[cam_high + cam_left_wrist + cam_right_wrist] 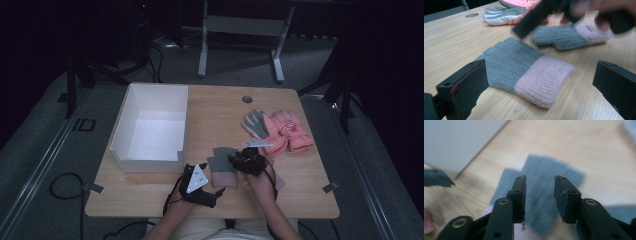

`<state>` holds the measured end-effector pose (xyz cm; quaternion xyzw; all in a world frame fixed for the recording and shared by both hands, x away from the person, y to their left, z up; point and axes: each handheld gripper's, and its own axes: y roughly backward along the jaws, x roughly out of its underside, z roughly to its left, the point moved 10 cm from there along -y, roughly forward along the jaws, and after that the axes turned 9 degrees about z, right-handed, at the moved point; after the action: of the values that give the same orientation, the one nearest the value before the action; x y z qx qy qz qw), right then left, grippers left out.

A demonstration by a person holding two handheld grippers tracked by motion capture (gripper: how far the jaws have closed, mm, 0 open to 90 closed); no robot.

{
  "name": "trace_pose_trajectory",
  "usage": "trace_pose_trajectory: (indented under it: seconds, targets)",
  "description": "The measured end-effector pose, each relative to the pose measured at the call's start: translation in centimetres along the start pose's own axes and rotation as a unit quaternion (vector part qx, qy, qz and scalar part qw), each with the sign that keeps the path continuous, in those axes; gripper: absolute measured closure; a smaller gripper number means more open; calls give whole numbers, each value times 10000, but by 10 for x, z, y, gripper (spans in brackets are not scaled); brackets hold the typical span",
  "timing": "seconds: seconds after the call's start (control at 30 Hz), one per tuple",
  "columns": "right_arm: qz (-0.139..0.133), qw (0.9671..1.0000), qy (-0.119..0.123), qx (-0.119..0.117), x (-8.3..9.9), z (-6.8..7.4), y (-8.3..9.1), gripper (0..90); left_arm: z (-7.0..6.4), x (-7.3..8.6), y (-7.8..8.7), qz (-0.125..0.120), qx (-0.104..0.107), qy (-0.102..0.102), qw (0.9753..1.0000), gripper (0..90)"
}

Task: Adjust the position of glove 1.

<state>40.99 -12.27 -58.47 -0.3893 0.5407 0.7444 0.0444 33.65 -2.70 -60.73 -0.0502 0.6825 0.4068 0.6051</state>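
Grey knitted glove with pink ribbed cuff: flat on the wooden bench, near centre, just right of the white rectangular bin; left gripper near it, jaws released wide either side of the cuff; right gripper above its grey fingers, jaws parted, grasping nothing; matching second glove beyond.
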Motion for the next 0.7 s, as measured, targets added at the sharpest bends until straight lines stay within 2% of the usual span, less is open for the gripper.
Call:
trace_pose_trajectory:
  seconds: [0.07,0.1,0.13,0.17,0.33,0.47,0.5,0.53,0.6,0.7]
  targets:
    - [-81,9997,244,49,-5,-11,15,614,0,0,0,-12,11,2,10000,0]
    - [-95,9992,398,2,-6,-15,20,613,0,0,0,-4,13,-3,10000,0]
    - [-95,9992,398,2,-6,-15,20,613,0,0,0,-4,13,-3,10000,0]
    - [-20,9975,700,-87,-3,-24,30,614,0,0,0,6,6,-7,10000,0]
    - [131,9951,913,-357,13,-39,45,636,0,0,0,13,26,16,10000,0]
    - [344,9900,1326,-326,33,-54,45,629,0,0,0,19,16,-8,10000,0]
    - [455,9893,1359,-289,38,-59,43,624,0,0,-1,24,12,-16,10000,0]
    - [455,9893,1359,-289,38,-59,43,624,0,0,-1,24,12,-16,10000,0]
    - [640,9884,1346,-306,52,-70,37,610,0,0,-1,29,10,-8,10000,0]
    - [754,9868,1414,-246,63,-77,31,593,-1,0,-1,22,5,-26,10000,0]
